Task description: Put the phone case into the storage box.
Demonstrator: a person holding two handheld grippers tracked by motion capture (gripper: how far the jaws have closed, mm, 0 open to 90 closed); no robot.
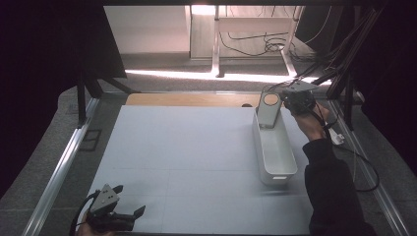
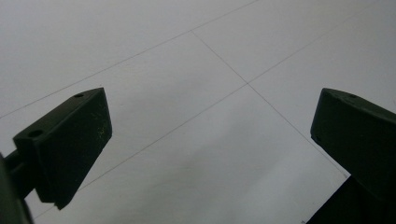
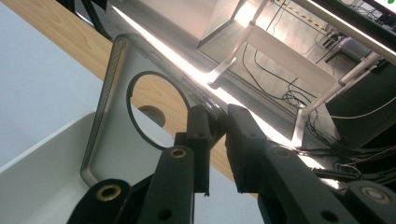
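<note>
A person's right gripper (image 1: 287, 98), at about one o'clock on the table (image 1: 187, 147), had its fingers clenched on the top edge of a grey stand (image 1: 269, 110), a flat metal plate with a round hole near its top. The stand stood tilted, its foot down inside the far end of a long white bin (image 1: 275, 152) that ran from one o'clock toward four o'clock along the table's right side. In the right gripper view the black fingers (image 3: 198, 140) pinched the stand's (image 3: 116, 116) rim just beside the hole, with the bin's (image 3: 42, 158) white wall below and a strip of bare wood beyond. The rest of the bin appeared empty. The left gripper (image 1: 118, 206) rested at seven o'clock, near the front edge and well apart from the bin; in the left gripper view its fingers (image 2: 70, 140) stood released and wide, with nothing but the pale table (image 2: 210, 93) between them. Judged from the scene, the job of putting the stand into the bin was nearly done: the stand was already within the bin's walls, but the grip had not been let go and the plate leaned rather than lay flat. What seemed left was to lower or settle it, release the fingers and draw the hand clear.
</note>
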